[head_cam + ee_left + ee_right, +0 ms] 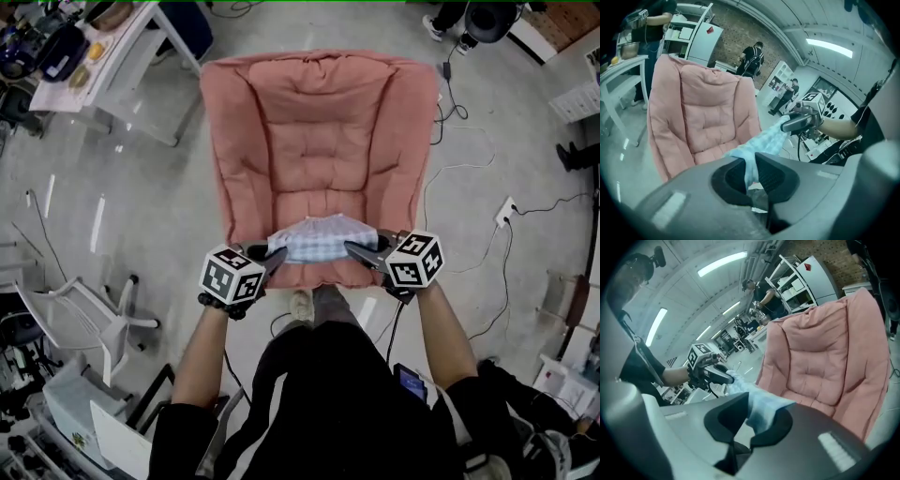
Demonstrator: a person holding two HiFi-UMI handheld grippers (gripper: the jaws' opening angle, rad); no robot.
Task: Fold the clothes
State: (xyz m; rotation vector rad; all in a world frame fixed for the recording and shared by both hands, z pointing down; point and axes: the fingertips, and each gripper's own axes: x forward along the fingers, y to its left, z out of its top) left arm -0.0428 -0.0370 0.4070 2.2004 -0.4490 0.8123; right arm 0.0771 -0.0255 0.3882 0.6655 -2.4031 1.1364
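Here — blue cloth [319, 239] between left hand-held gripper [279, 256] and right hand-held gripper [353, 248]

A pink quilted lounge chair [319, 122] stood on a glossy grey floor [141, 225]; a white table [122, 37] stood off its upper left corner; cables [469, 169] trailed across the floor at the right; a brick wall [736, 33] rose behind; strip lights [829, 47] glowed overhead.

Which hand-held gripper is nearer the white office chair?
Left. The left hand-held gripper is right of the white office chair; the right hand-held gripper is farther right, past the cloth.
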